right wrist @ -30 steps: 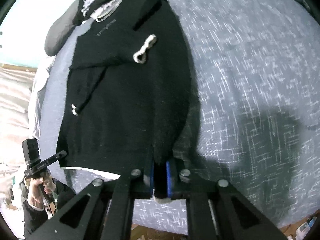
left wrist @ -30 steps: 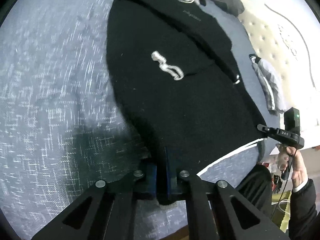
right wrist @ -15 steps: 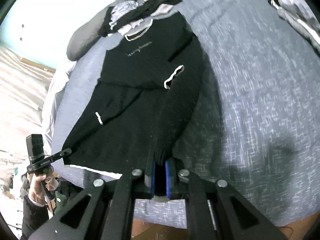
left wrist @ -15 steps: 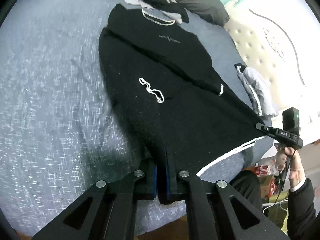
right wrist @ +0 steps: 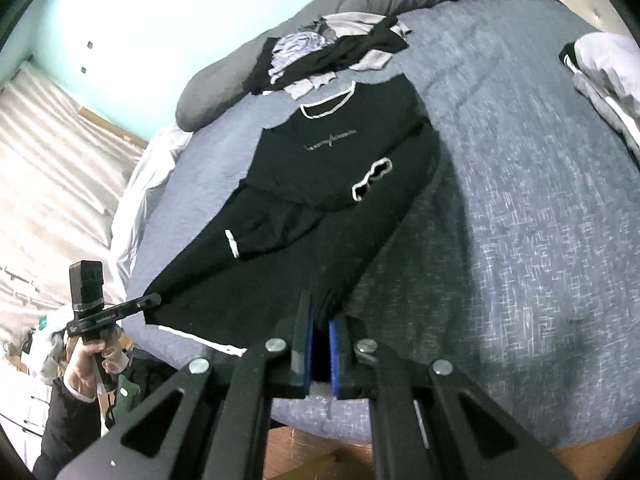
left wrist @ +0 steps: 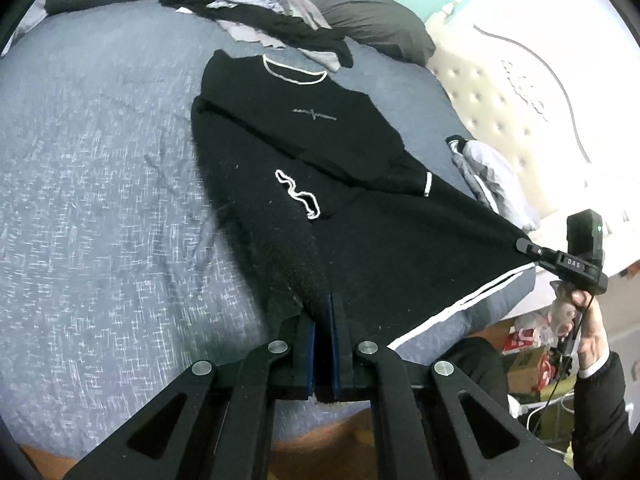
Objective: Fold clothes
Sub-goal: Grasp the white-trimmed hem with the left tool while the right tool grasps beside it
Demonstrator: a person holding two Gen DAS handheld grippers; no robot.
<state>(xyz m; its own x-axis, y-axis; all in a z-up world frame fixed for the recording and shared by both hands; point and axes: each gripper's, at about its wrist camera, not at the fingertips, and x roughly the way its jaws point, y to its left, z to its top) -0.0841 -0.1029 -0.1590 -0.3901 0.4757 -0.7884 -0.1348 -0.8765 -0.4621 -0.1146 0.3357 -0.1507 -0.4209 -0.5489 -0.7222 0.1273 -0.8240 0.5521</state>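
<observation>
- A fuzzy black sweater [left wrist: 360, 240] with white trim lies on the speckled grey-blue bed [left wrist: 100, 200], its hem lifted off the near edge.
- The left gripper [left wrist: 326, 312] and right gripper [right wrist: 320, 320] each pinch a hem corner.

both tools angle downward, left tool [left wrist: 324, 320] and right tool [right wrist: 319, 328] each clamped on cloth.

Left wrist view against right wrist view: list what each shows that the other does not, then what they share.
Only the left wrist view shows the tufted headboard. Only the right wrist view shows the striped curtain and teal wall. Both show the black sweater held at its hem corners by the left tool and right tool, the clothes pile and the grey bedspread.
</observation>
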